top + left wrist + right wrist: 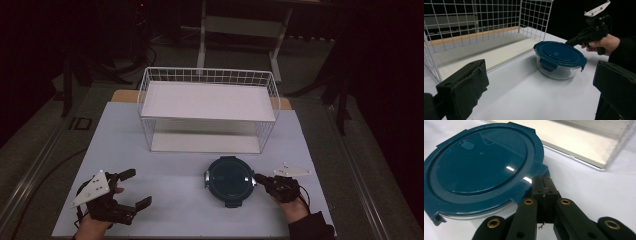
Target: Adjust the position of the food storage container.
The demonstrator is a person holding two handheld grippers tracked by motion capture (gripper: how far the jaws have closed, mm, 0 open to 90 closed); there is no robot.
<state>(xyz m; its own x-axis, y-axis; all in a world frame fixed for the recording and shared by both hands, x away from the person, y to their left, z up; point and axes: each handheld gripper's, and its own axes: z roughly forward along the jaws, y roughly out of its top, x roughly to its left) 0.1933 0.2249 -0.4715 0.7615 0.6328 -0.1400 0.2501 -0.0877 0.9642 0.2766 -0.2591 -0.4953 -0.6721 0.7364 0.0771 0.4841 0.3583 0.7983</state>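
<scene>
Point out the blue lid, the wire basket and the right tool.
blue lid (230,176), high view, centre of the lid's top.
wire basket (207,76), high view, back wall mesh.
right tool (257,178), high view, tip of the shut jaws.

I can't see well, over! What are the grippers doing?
Right gripper shut, tips at round glass container's blue lid. Left gripper open, empty. White wire basket behind.

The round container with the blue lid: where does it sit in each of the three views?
High view: the container lies lower centre, beside the right gripper.
Left gripper view: right of centre.
Right gripper view: upper left, at the jaw tips.
Shared landmark: the white wire basket behind it.
</scene>
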